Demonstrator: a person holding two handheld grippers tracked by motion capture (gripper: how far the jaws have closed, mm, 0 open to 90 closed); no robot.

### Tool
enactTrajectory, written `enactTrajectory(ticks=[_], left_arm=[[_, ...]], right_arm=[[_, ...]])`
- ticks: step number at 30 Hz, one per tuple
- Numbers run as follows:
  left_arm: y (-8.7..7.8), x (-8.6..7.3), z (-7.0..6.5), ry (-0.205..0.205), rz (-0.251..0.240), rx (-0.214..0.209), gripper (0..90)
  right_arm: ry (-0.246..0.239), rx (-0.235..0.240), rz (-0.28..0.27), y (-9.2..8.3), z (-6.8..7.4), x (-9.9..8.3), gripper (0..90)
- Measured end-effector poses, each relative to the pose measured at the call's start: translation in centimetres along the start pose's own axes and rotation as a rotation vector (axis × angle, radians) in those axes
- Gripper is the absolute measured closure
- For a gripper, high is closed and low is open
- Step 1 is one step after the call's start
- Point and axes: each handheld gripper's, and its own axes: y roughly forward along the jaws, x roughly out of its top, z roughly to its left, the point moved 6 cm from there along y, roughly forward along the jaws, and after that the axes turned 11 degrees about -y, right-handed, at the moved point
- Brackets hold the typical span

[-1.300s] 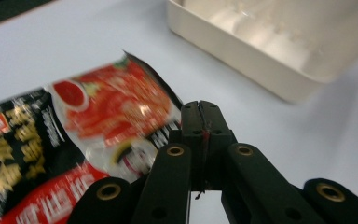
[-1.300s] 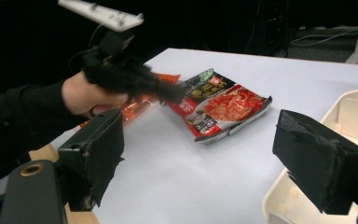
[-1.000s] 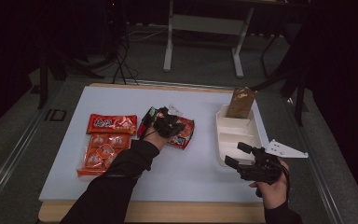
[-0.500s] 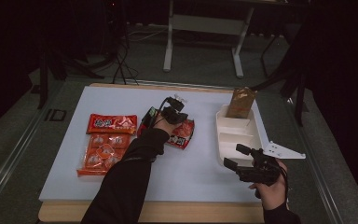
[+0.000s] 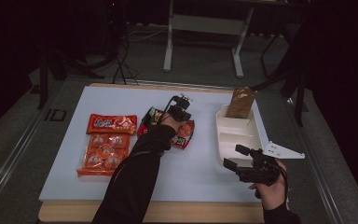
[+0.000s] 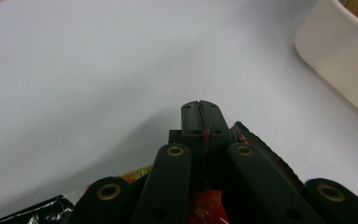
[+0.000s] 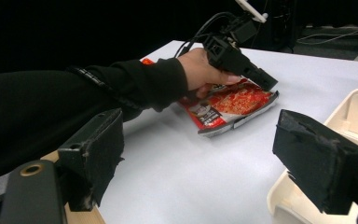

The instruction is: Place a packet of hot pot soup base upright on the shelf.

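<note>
High view puts your left tongs at the far edge of the red noodle packet in the middle of the white bench. Left gripper view shows their jaws pressed together on a thin red sliver of that packet's edge, so you are pinching the wrapper while the rest of it lies flat on the bench.

Your right tongs hover at the near right of the bench with the jaws spread wide and nothing between them, just beside the near end of the white divided tray.

Writing on the packets is too small and blurred to read. White lettering shows on the orange packet at the left, and the orange multipack with round pictures lies just in front of it, touching it.

A brown paper bag stands upright in the tray's far compartment. Your left sleeve crosses the bench and covers the near part of the red packet.
</note>
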Motion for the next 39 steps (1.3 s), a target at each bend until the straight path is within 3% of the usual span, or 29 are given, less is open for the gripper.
enactTrajectory(ticks=[4,11,16,27,39], left_arm=[[0.1,0.0,0.0,-0.014,0.018,0.004,90.0],[-0.3,-0.8,-0.7,0.004,0.055,-0.038,90.0],[-0.9,-1.9,-1.8,0.046,0.078,-0.048,90.0],[-2.1,-4.7,-4.0,0.071,0.139,-0.102,90.0],[-4.0,-7.0,-4.2,0.095,0.157,-0.103,90.0]], right_arm=[[-0.004,0.005,0.005,0.1,0.2,0.0,16.2],[0.004,0.006,-0.001,0.0,0.1,0.0,16.2],[-0.004,0.009,0.005,0.2,0.4,0.1,16.2],[-0.011,0.015,0.014,0.4,0.7,0.2,16.2],[-0.011,0.022,0.025,0.6,0.9,0.1,16.2]])
